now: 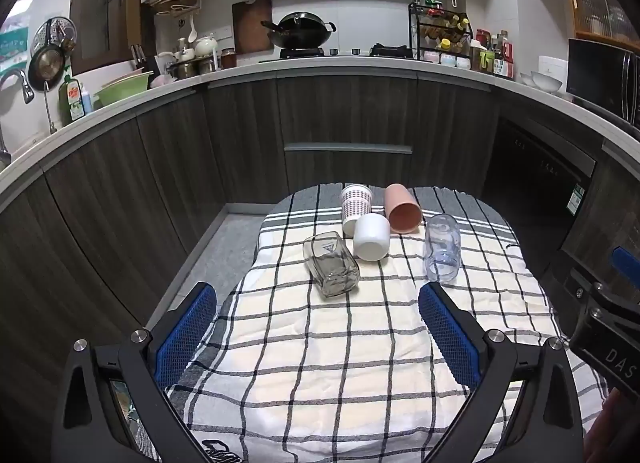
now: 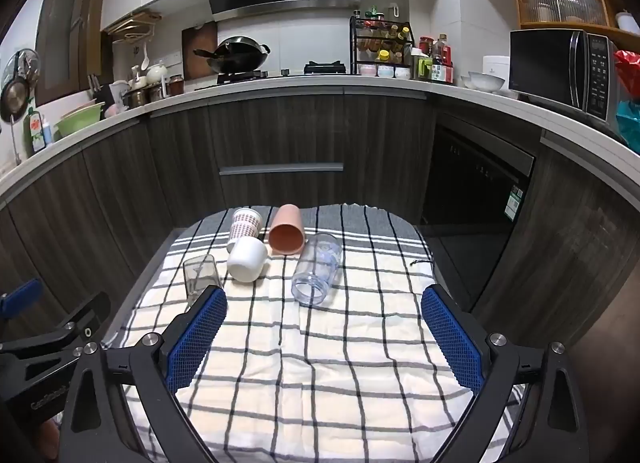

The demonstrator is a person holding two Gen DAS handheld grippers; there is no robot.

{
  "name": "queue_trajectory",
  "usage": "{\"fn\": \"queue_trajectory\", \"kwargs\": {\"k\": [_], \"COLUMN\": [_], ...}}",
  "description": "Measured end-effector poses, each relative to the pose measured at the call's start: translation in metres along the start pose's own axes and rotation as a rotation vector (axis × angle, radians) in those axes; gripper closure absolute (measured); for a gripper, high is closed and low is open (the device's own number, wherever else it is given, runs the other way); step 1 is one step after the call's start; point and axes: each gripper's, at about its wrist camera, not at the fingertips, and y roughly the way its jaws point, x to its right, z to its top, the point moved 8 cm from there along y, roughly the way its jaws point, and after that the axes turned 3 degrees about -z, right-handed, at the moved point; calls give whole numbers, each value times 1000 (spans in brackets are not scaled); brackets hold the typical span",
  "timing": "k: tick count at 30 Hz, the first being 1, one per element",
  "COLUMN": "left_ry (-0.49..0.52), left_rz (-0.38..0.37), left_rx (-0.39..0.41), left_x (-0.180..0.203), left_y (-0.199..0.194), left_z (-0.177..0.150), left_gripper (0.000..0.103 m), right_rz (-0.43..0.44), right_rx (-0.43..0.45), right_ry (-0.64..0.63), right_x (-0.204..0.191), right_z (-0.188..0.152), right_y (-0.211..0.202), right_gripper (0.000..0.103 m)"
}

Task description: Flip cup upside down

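Several cups lie on their sides on a checked cloth (image 1: 340, 343) over a small table. A square clear glass (image 1: 331, 264) is nearest on the left, also in the right wrist view (image 2: 199, 273). Behind it lie a white cup (image 1: 372, 237) (image 2: 247, 259), a patterned paper cup (image 1: 355, 203) (image 2: 244, 225) and a pink cup (image 1: 402, 207) (image 2: 286, 234). A clear bluish plastic cup (image 1: 441, 247) (image 2: 317, 269) lies at the right. My left gripper (image 1: 318, 303) is open and empty, short of the cups. My right gripper (image 2: 324, 305) is open and empty too.
Dark kitchen cabinets (image 1: 348, 123) with a white counter stand behind the table. The counter holds a wok (image 1: 300, 33), a spice rack (image 1: 440, 35) and a microwave (image 2: 560, 67). The right gripper's body (image 1: 608, 323) shows at the left view's right edge.
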Motion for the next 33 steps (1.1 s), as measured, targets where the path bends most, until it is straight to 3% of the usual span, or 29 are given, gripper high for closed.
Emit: {"fn": "queue_trajectory", "kwargs": {"k": [33], "left_ry": [-1], "left_rz": [-2], "left_rx": [-30], "left_x": [-2], "left_y": [6], "left_z": [-7], "left_gripper": [0], "right_rz": [4], "right_rx": [-12], "right_ry": [9], "right_x": [0], "right_z": [-2], "right_y": [2], "right_gripper": [5]}}
